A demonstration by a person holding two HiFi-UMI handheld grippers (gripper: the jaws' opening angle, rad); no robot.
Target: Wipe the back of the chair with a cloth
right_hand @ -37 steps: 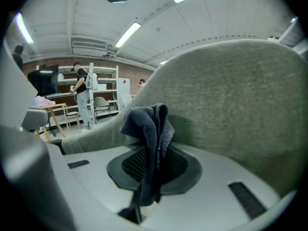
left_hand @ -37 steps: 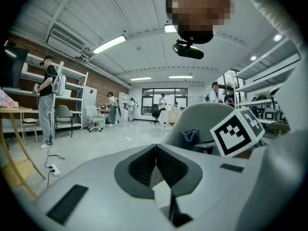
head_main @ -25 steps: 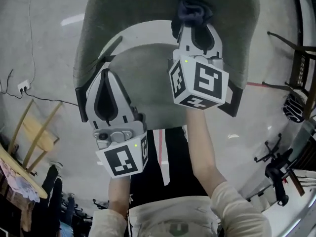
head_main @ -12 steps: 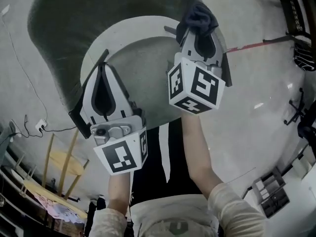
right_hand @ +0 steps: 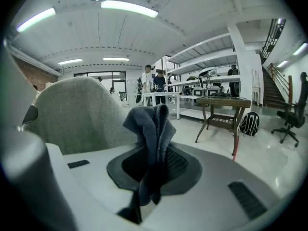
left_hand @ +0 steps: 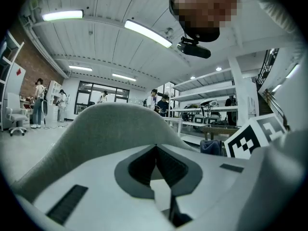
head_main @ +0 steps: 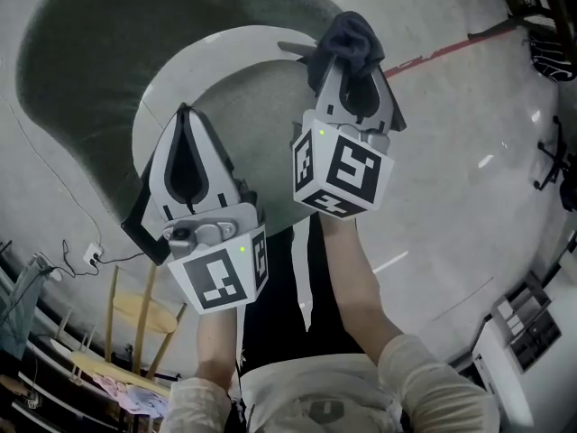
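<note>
Over pale floor, right hand-held gripper pinches cloth beside chair.

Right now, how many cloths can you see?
1. The dark cloth is pinched between the fingers of the right gripper, near the grey chair. Others may be out of view.

Ceiling strip lights glowing at 12 o'clock; wooden table standing at 3 o'clock, black backpack sitting just beside it; glossy floor reflecting light, red line running at 1 o'clock.
</note>
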